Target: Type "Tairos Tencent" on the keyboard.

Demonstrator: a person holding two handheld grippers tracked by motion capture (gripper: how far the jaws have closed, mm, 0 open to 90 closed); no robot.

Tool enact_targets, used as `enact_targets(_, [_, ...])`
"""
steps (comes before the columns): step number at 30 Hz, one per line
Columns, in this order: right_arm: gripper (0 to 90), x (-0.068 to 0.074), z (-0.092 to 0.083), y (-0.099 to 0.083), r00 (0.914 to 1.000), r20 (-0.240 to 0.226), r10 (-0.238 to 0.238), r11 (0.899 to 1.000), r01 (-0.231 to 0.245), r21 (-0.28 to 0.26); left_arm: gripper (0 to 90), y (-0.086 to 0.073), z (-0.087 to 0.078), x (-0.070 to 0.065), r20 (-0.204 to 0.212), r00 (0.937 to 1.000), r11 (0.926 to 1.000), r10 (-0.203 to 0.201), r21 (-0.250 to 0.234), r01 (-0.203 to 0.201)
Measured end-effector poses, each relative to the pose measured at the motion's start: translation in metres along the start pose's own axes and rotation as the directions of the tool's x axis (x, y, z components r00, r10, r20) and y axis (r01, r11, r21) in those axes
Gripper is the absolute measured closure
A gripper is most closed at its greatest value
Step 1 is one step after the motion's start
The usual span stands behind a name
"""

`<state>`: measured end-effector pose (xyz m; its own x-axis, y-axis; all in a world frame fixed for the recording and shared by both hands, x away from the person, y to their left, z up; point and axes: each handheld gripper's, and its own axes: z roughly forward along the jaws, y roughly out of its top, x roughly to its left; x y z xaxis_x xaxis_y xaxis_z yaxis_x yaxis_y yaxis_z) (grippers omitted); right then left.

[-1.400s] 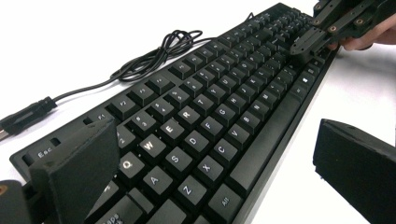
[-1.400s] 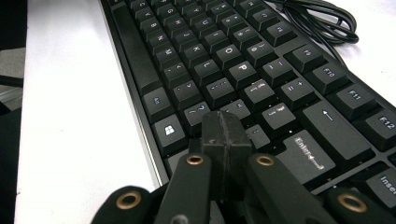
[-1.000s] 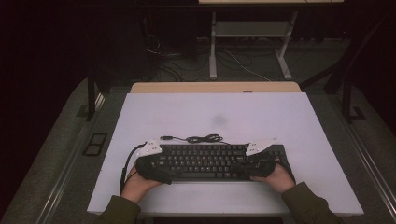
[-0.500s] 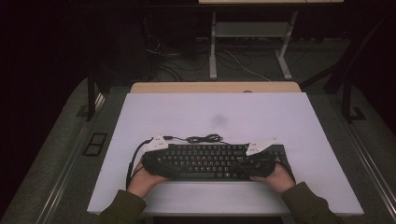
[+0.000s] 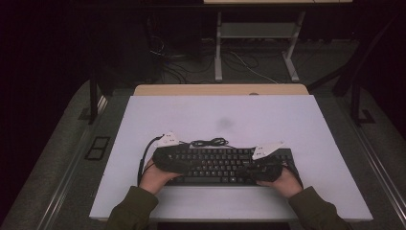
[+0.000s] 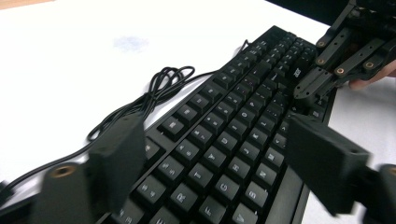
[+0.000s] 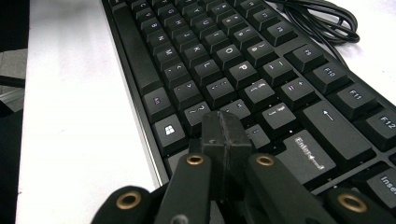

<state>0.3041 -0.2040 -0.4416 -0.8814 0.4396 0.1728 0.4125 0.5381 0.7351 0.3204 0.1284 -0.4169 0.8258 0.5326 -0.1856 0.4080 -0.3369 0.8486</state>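
- Nearest us, our right tool [image 7: 227,135], jaws pressed together with nothing between, rests its tip on the keyboard [image 5: 220,165] near the Enter key.
- Our left tool [image 6: 219,163] hangs spread over the letter keys; its jaws have just been closing and seem clear of them.
- The keyboard lies along the white desk's [image 5: 215,120] near edge, its cable [image 5: 210,142] coiled behind.

Olive-green sleeves [image 5: 134,211] cover both forearms. Each gripper is black, with brass-coloured rivets [image 7: 194,160] at its linkages, blocky fingers [image 6: 327,158], a grey three-cornered plate [image 5: 266,149] on top and a black cable [image 5: 143,160] trailing.
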Motion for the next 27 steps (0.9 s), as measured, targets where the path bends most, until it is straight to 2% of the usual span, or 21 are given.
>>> enact_targets(3, [89.5,0.000,0.000,0.000,1.0000,0.000,-0.001,1.000,0.001,0.001,32.4,0.000,0.005,-0.001,0.007,1.0000,1.0000,0.002,0.003,-0.002])
enact_targets(9, [89.5,0.000,0.000,0.000,1.0000,0.001,0.000,1.000,0.000,0.001,50.5,-0.002,0.009,0.000,-0.005,1.0000,0.9992,0.008,0.038,-0.008])
enact_targets(11, [89.5,0.000,0.000,0.000,1.0000,0.000,0.001,1.000,-0.001,0.001,58.2,-0.002,0.010,0.000,-0.016,0.9998,0.9988,0.006,0.049,-0.006])
enact_targets(12, [89.5,0.000,0.000,0.000,1.0000,0.000,0.001,1.000,-0.001,0.001,65.4,-0.002,0.010,0.000,-0.020,0.9998,0.9986,0.004,0.053,-0.003])
enact_targets(14, [89.5,0.000,0.000,0.000,1.0000,0.000,0.001,1.000,-0.001,0.001,67.7,-0.003,0.011,0.001,-0.020,0.9998,0.9983,-0.005,0.059,0.007])
enact_targets(18, [89.5,0.000,0.000,0.000,1.0000,-0.001,0.000,1.000,0.000,0.001,81.0,-0.004,0.014,0.001,-0.032,0.9994,0.9966,-0.011,0.081,0.014])
enact_targets(19, [89.5,0.000,0.000,0.000,1.0000,-0.001,0.000,1.000,0.000,0.001,88.2,-0.004,0.014,0.001,-0.035,0.9994,0.9957,-0.007,0.092,0.010])
enact_targets(23, [89.5,0.000,0.000,0.000,1.0000,-0.001,0.000,1.000,0.000,0.001,88.8,-0.004,0.018,0.001,-0.037,0.9991,0.9931,-0.018,0.115,0.022])
enact_targets(27, [89.5,0.000,0.000,0.000,1.0000,-0.001,0.000,1.000,0.000,0.001,88.8,-0.006,0.021,0.000,-0.037,0.9993,0.9895,-0.006,0.144,0.012])
